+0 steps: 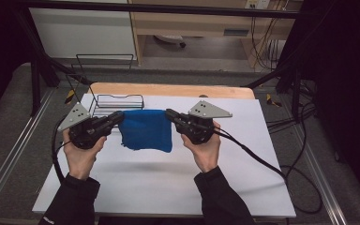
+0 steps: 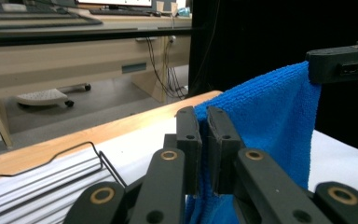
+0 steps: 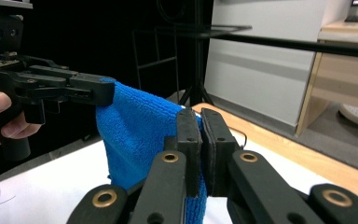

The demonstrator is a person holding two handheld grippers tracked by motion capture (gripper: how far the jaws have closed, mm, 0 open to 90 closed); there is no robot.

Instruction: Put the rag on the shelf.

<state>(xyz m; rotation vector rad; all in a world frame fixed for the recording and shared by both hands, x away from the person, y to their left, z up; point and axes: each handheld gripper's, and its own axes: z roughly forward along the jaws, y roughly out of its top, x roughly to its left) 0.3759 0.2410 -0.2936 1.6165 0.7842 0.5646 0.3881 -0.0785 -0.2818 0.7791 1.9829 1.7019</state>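
White tabletop [image 1: 168,187] carries one wire rack [image 1: 117,101] at its far left, partly cut off behind the left gripper [image 1: 118,117]. One blue cloth [image 1: 146,130] hangs above the tabletop, stretched between two grippers, its lower edge hidden in both gripper views. The left gripper and the right gripper [image 1: 169,115] are each pressed together, pinching an upper corner of the cloth.
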